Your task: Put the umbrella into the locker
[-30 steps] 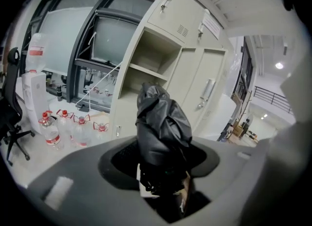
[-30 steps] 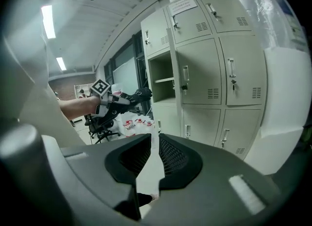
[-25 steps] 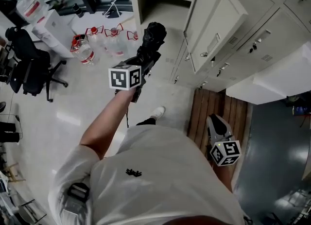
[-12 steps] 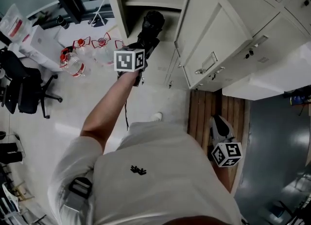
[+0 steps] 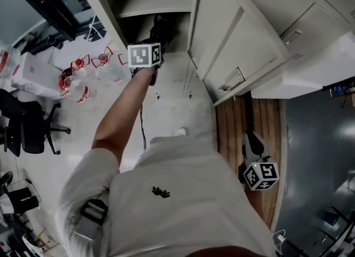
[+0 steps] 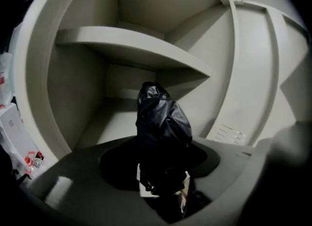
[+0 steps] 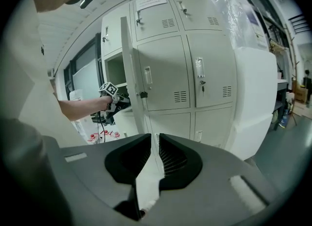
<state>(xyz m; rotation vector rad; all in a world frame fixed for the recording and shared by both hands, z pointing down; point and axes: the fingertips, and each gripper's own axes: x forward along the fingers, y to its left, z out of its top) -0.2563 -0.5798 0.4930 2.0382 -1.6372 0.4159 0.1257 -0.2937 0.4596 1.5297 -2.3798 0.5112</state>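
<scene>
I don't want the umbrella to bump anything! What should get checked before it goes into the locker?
1. Umbrella held tight in the left gripper: ok.
2. Door swung open: ok.
3. Room under the shelf: ok, nothing seen there.
4. Umbrella pointing into the locker: ok.
5. Right gripper out of the way, shut with nothing in it: ok.
6. Locker deep enough for the umbrella: cannot tell.
</scene>
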